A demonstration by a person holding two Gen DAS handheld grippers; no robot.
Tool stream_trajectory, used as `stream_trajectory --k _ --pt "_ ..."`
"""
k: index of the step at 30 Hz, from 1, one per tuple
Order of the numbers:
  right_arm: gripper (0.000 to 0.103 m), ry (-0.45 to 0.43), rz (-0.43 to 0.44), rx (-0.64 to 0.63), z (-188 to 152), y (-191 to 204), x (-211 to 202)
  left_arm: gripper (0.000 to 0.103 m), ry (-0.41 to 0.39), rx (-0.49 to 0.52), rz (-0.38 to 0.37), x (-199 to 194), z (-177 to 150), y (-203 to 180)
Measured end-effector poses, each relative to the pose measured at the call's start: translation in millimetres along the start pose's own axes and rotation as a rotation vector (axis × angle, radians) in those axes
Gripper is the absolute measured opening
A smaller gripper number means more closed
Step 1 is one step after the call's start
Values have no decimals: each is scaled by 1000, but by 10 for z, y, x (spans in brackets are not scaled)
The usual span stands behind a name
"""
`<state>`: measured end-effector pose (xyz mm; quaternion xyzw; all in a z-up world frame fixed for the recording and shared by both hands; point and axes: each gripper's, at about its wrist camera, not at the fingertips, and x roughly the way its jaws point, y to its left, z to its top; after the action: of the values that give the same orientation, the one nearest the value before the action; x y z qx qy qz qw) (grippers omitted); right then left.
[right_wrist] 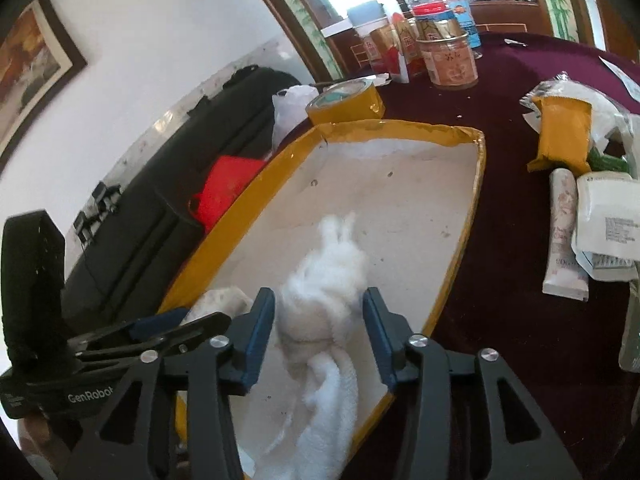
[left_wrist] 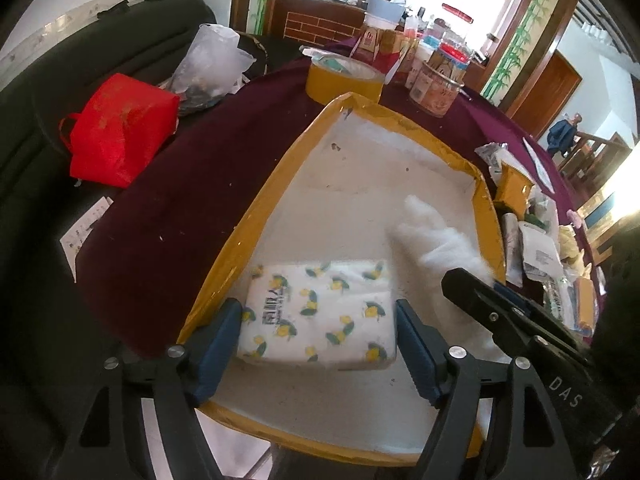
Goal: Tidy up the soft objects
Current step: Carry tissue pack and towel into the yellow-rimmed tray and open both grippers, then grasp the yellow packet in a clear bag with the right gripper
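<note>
A lemon-print tissue pack [left_wrist: 320, 312] lies flat in the near left corner of the yellow-rimmed tray [left_wrist: 256, 216]. My left gripper [left_wrist: 318, 320] stands open around it, one blue pad beside each short end, neither squeezing it. A fluffy white plush toy [right_wrist: 324, 280] with a white towel-like tail lies along the tray [right_wrist: 460, 240] floor. My right gripper [right_wrist: 320, 320] straddles its near end, open, pads close to the fur without pressing. The plush [left_wrist: 436, 236] also shows in the left wrist view, beside the right gripper's black finger [left_wrist: 500, 308].
The tray sits on a dark-red tablecloth [left_wrist: 180, 184]. Behind it stand a tape roll [right_wrist: 344, 100] and several jars [right_wrist: 452, 60]. A yellow packet [right_wrist: 564, 140], a tube [right_wrist: 564, 236] and paper packets lie to the right. A red bag [left_wrist: 120, 132] rests on a dark sofa at left.
</note>
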<state>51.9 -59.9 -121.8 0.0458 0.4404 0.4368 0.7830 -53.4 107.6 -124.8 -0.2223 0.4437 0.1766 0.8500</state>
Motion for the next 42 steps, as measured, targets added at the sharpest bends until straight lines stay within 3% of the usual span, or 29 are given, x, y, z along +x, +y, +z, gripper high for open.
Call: stream_trajectory --k 7,13,17,21,27,30,36,42 --pt "49 -28 42 33 -15 -11 -87 88 -26 -27 -21 -77 -23 -2" --pt "64 -68 150 136 -47 -138 -220 89 -32 -74 -49 -124 -53 26" --pt "68 -94 199 117 -79 -168 -380 89 -47 -53 -57 -158 -87 -54" --pt "81 -167 271 103 -149 -241 -652 90 -59 -10 -66 -186 -124 -199" --pt "82 -246 311 98 -245 -505 -1138 94 -90 34 -119 -281 -157 -467" --pt "82 -311 230 70 -290 -649 -1472 98 -119 55 -191 -377 -191 -646" --pt "82 -413 -79 103 -334 -1012 -1938 98 -123 161 -234 -398 -227 -1135" --pt "82 -394 -332 167 -301 -1325 -1939 98 -104 202 -258 -337 -251 -1378"
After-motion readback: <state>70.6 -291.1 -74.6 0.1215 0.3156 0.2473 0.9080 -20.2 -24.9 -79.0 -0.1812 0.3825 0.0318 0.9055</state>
